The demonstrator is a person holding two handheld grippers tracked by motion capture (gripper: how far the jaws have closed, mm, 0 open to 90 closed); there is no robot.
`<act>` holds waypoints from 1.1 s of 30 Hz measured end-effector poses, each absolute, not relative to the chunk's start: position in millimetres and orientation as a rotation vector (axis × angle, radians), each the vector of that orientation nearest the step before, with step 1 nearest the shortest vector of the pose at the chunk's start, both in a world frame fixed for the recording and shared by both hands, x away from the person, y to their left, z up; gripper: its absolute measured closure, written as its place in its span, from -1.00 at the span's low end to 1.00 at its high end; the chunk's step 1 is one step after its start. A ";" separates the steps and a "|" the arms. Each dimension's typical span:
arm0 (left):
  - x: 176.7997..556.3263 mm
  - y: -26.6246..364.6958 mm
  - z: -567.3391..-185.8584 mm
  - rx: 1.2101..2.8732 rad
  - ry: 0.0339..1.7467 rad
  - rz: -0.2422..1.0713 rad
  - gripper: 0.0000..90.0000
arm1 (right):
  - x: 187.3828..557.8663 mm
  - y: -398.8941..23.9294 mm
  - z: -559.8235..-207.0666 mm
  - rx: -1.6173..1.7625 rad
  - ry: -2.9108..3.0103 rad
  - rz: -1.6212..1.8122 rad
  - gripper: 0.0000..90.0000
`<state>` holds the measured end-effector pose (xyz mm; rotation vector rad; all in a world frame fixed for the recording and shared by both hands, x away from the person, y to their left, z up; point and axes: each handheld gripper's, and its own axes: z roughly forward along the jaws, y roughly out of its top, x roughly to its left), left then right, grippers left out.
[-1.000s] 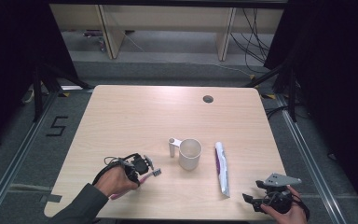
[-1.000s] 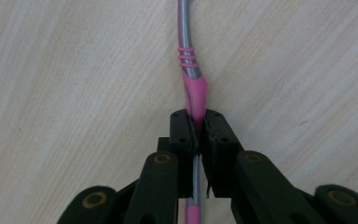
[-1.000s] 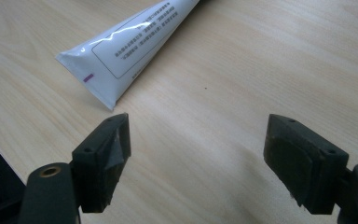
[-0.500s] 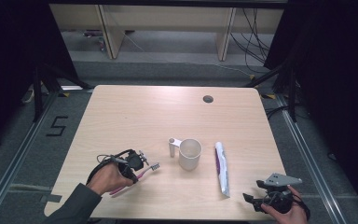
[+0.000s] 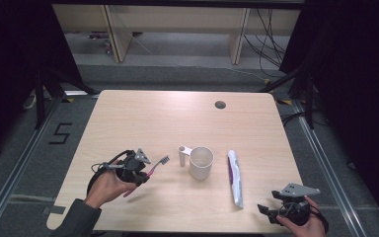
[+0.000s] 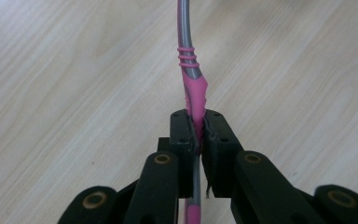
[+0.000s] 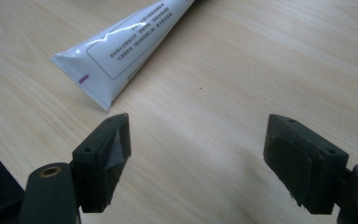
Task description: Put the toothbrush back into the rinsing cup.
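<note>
A: So, left to right, where does it stand?

B: My left gripper [image 5: 145, 168] has its fingers [image 6: 186, 135] pinched tight on the pink and grey toothbrush [image 5: 155, 166], about midway along the handle, and the brush is clear of the surface [image 5: 143, 118]. Picking it up looks done. What's left, I'd judge, is carrying it to the white cup [image 5: 201, 162] at its 3 o'clock and dropping it in.

A: Which way does the brush point?

B: In the high view its long axis runs slantwise, bristle head toward 2 o'clock, near the cup's handle, pink tail toward 8 o'clock below my hand. It lies fairly flat, so it probably needs tipping upright before it goes in.

A: And further right?

B: The toothpaste tube [image 5: 235, 177] lies untouched just past the cup, running 12 to 6. My right gripper [image 5: 269, 211] hovers at its 5 o'clock, fingers [image 7: 107, 149] spread wide with nothing between them.
</note>
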<state>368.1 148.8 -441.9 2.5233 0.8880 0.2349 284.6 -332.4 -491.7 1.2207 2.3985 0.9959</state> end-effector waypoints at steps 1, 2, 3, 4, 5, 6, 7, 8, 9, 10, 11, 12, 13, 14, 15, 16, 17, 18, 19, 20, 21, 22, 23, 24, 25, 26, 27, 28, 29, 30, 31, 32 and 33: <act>367.0 148.9 -441.9 2.487 0.907 0.241 0.84 | 284.6 -332.4 -491.7 1.221 2.399 0.996 -0.47; 369.3 152.1 -440.3 2.457 0.876 0.258 0.84 | 285.5 -333.3 -492.5 1.204 2.402 0.992 -0.47; 369.3 152.1 -440.3 2.457 0.876 0.258 0.84 | 285.5 -333.3 -492.5 1.204 2.402 0.992 -0.47; 369.5 152.9 -439.3 2.438 0.874 0.264 0.84 | 285.6 -333.5 -492.7 1.198 2.402 0.991 -0.47; 369.5 153.6 -438.7 2.407 0.870 0.295 0.84 | 285.8 -333.6 -492.8 1.194 2.402 0.993 -0.47; 369.3 154.0 -438.1 2.372 0.876 0.304 0.84 | 285.7 -333.5 -492.6 1.201 2.399 0.992 -0.47; 369.9 154.8 -437.3 2.349 0.873 0.308 0.84 | 286.6 -333.6 -493.2 1.185 2.396 1.000 -0.47; 370.1 154.9 -437.3 2.304 0.886 0.326 0.84 | 286.5 -333.6 -493.2 1.187 2.401 1.000 -0.47; 370.9 155.8 -436.7 2.280 0.883 0.338 0.84 | 284.0 -331.8 -492.7 1.247 2.405 1.001 -0.47; 370.6 155.6 -436.6 2.246 0.900 0.354 0.84 | 284.0 -331.8 -492.7 1.247 2.405 1.001 -0.47; 371.7 156.9 -436.0 2.228 0.887 0.374 0.84 | 283.4 -331.8 -492.2 1.257 2.400 0.993 -0.47; 372.4 157.3 -435.5 2.212 0.890 0.385 0.84 | 284.1 -332.0 -491.9 1.258 2.392 1.006 -0.47; 372.8 157.8 -434.8 2.195 0.888 0.401 0.84 | 284.1 -332.0 -491.9 1.258 2.392 1.006 -0.47; 373.9 157.8 -433.7 2.149 0.888 0.420 0.84 | 284.0 -331.8 -492.2 1.262 2.393 1.012 -0.47; 374.2 157.5 -432.9 2.128 0.889 0.431 0.84 | 283.5 -331.9 -491.6 1.267 2.391 1.003 -0.47; 374.2 157.5 -432.9 2.128 0.889 0.431 0.84 | 283.5 -331.9 -491.6 1.267 2.391 1.003 -0.47; 374.4 156.2 -432.8 2.092 0.900 0.445 0.84 | 283.5 -331.6 -491.7 1.271 2.392 1.004 -0.47; 375.8 155.6 -431.1 2.063 0.898 0.454 0.84 | 283.7 -331.3 -492.3 1.273 2.396 1.017 -0.47; 375.8 155.6 -431.1 2.063 0.898 0.454 0.84 | 283.7 -331.3 -492.3 1.273 2.396 1.017 -0.47; 376.2 155.5 -429.4 2.053 0.894 0.459 0.84 | 283.7 -332.2 -491.5 1.261 2.392 1.002 -0.47; 376.6 153.5 -429.1 2.017 0.900 0.448 0.84 | 283.7 -332.2 -491.5 1.261 2.392 1.002 -0.47; 376.9 152.8 -425.9 1.998 0.891 0.461 0.84 | 283.8 -331.7 -492.2 1.271 2.395 1.018 -0.47; 376.9 152.8 -425.9 1.998 0.891 0.461 0.84 | 283.8 -331.7 -492.3 1.269 2.395 1.017 -0.47; 377.5 150.8 -425.8 1.963 0.890 0.445 0.84 | 283.8 -331.7 -492.3 1.269 2.395 1.017 -0.47; 377.6 150.0 -425.0 1.946 0.888 0.441 0.84 | 283.8 -332.0 -492.1 1.265 2.393 1.008 -0.47; 377.9 148.4 -423.8 1.927 0.874 0.462 0.84 | 283.5 -332.4 -492.0 1.254 2.389 1.006 -0.47; 378.2 147.5 -423.6 1.900 0.871 0.457 0.84 | 283.5 -332.0 -492.1 1.266 2.392 1.013 -0.47; 378.6 146.8 -423.1 1.887 0.872 0.460 0.84 | 283.5 -332.0 -492.2 1.270 2.393 1.013 -0.47; 378.9 145.3 -422.8 1.869 0.870 0.465 0.84 | 283.2 -332.1 -491.9 1.278 2.392 0.999 -0.47; 378.9 145.3 -422.8 1.869 0.870 0.465 0.84 | 283.2 -332.2 -491.9 1.276 2.392 1.000 -0.47; 379.2 143.9 -422.2 1.860 0.865 0.469 0.84 | 283.2 -332.2 -491.9 1.276 2.392 1.000 -0.47; 380.3 141.3 -421.3 1.847 0.854 0.475 0.84 | 283.5 -332.3 -492.0 1.269 2.389 1.001 -0.47; 380.3 141.3 -421.3 1.847 0.854 0.475 0.84 | 283.5 -332.3 -492.0 1.269 2.389 1.001 -0.47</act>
